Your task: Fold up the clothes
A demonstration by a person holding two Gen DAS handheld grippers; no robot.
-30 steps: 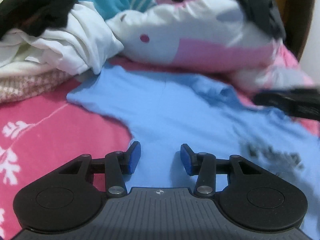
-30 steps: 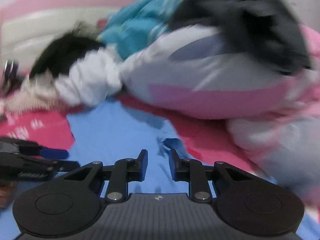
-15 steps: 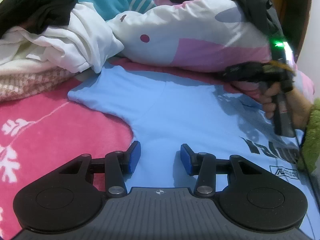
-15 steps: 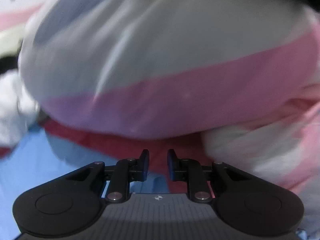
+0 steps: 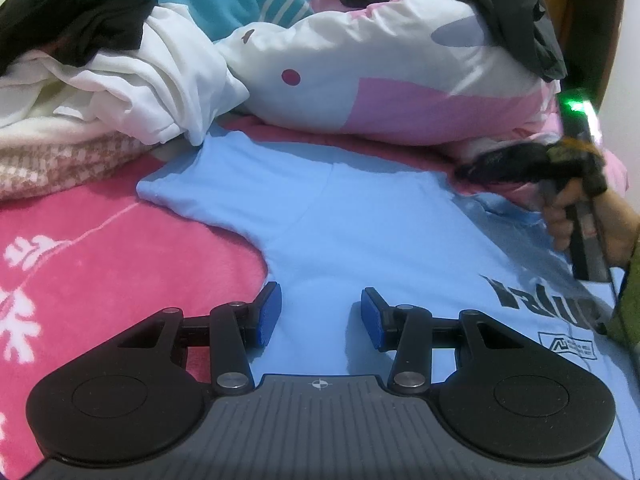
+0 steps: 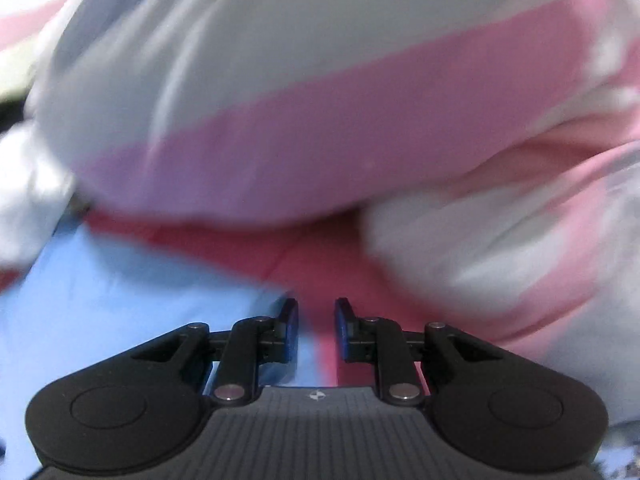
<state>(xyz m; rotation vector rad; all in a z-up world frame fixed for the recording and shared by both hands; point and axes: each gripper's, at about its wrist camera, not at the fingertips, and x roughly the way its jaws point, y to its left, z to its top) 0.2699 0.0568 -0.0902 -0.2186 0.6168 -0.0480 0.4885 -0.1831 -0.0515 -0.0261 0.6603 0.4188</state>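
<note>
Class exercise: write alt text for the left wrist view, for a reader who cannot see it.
A light blue T-shirt lies spread on a pink blanket, the open left gripper empty above it. Right gripper at its far edge; piled clothes behind.

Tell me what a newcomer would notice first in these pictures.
The light blue T-shirt stands out first, spread flat on the pink blanket in the middle of the left wrist view. Behind it lies a white and pink pillow, with a heap of unfolded clothes to its left. At the shirt's far right edge a hand holds the right gripper, jaws slightly apart.
</note>
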